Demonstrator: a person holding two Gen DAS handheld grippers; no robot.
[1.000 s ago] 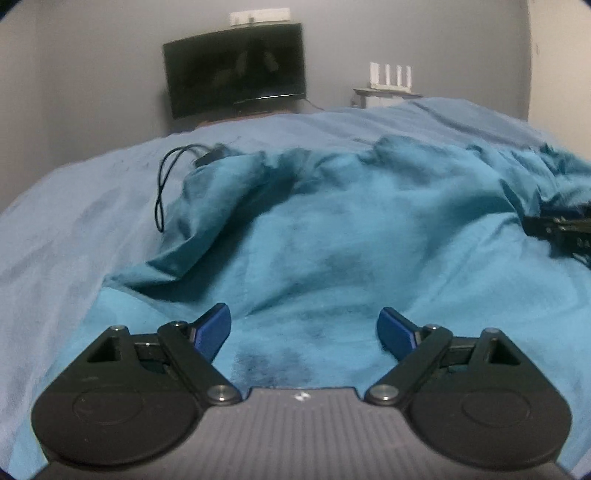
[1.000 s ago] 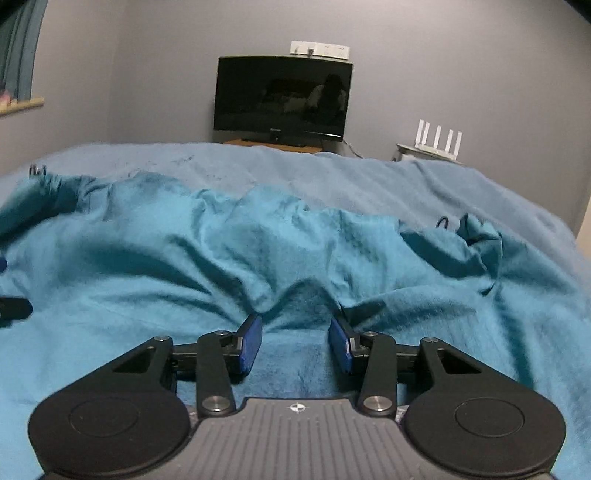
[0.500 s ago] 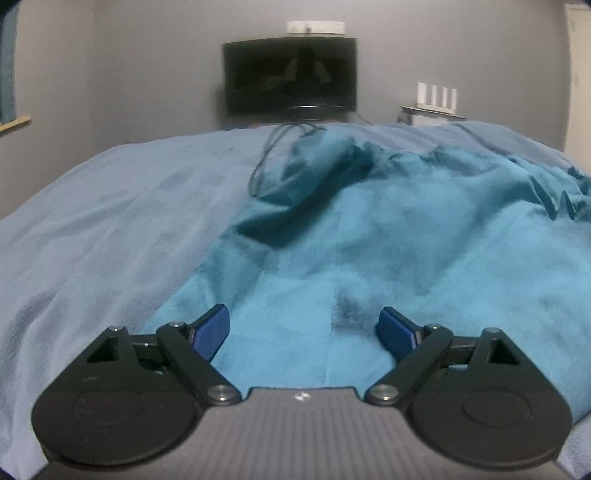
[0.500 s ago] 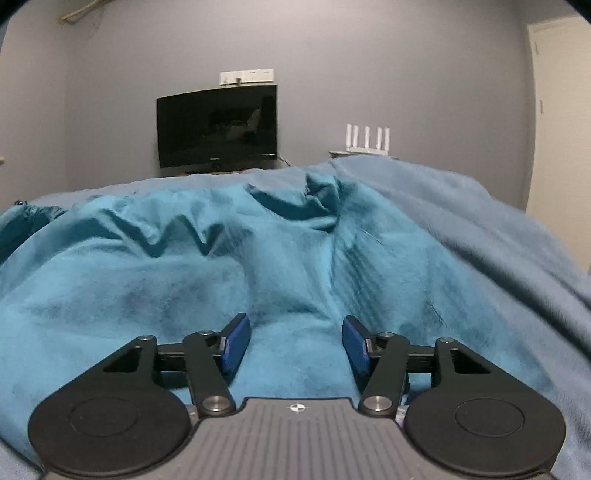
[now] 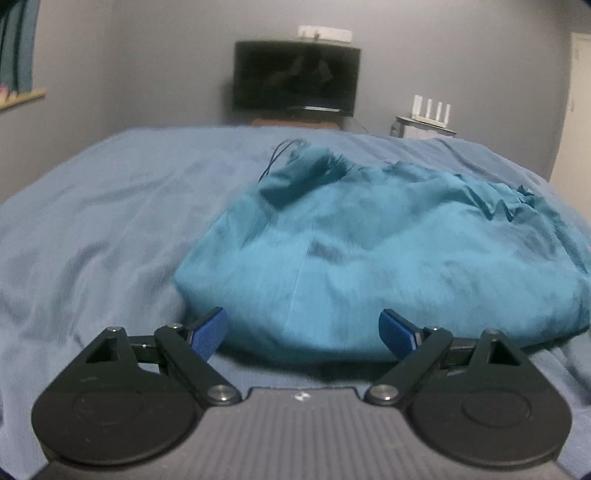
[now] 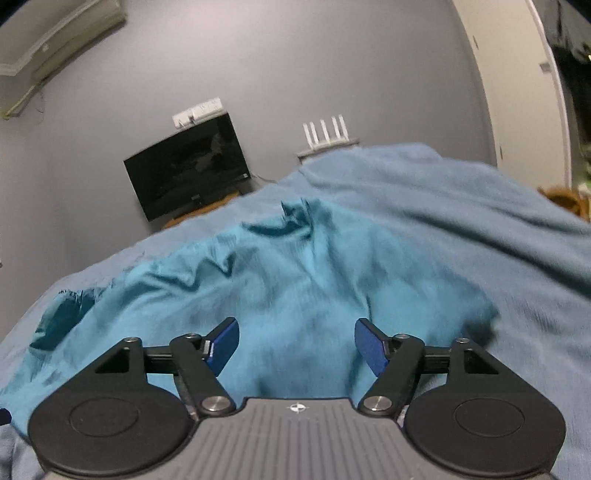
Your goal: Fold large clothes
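Teal fabric of a large garment (image 5: 388, 266) is spread in a rumpled heap over the grey-blue bedcover (image 5: 92, 221), with a thin dark cord (image 5: 275, 160) seen at its far edge. The left gripper (image 5: 303, 330) is held low and level near the bed, pointed toward the near hem of the garment; its blue fingertips (image 5: 208, 332) are spread wide apart and nothing is gripped between them, the hem lying just beyond and between the tips. Whether the pads touch the cloth cannot be told. The right gripper (image 6: 295, 345) is held tilted, rolled so that the room appears slanted, and is aimed across the garment (image 6: 277, 288) from above its near part; its blue fingertips (image 6: 369, 345) are likewise set well apart, with teal cloth seen in the gap behind them but not pinched. Motion blur is spread over the fabric in the right wrist view. A dark monitor (image 5: 297, 83) is seen against the grey wall beyond the bed, with a white router (image 5: 432, 110) on a small stand to its right. A wall-mounted air conditioner (image 6: 55, 33) is caught in the upper left of the right wrist view, and a white door frame (image 6: 517, 92) along its right side.
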